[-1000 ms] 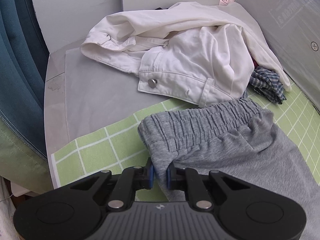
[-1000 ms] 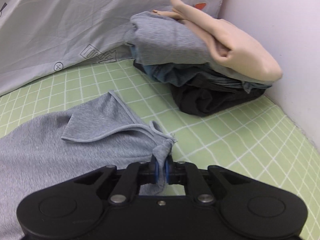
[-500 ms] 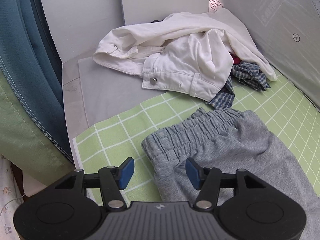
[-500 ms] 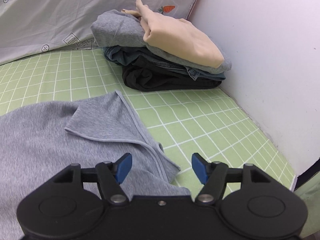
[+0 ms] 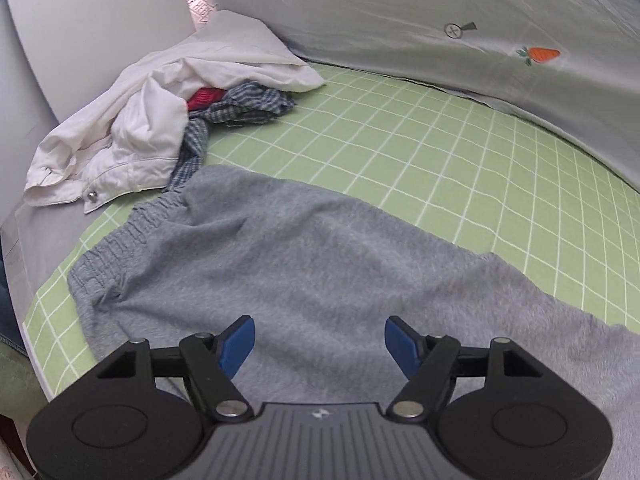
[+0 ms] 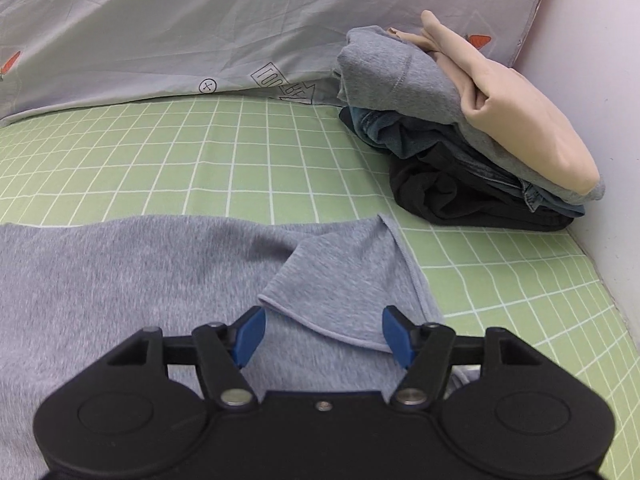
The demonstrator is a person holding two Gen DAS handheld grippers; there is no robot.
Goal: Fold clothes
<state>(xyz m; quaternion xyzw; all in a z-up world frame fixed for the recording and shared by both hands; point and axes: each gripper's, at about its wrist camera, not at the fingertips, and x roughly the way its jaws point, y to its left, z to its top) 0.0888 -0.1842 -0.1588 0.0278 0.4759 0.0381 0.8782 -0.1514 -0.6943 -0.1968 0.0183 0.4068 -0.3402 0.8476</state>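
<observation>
Grey pants (image 5: 320,264) lie spread on the green checked sheet (image 5: 420,136), waistband (image 5: 120,240) at left, hem corner flipped over (image 6: 344,280) at right. Left tongs (image 5: 319,339) and right tongs (image 6: 323,335) both spread, holding nothing, low over the cloth. Unfolded heap (image 5: 132,136) far left; folded stack (image 6: 472,148) far right. Judgement: flatten the flipped hem and square the edges before any fold. Print on the grey cover (image 6: 160,32) is only partly legible; no brand made out.
</observation>
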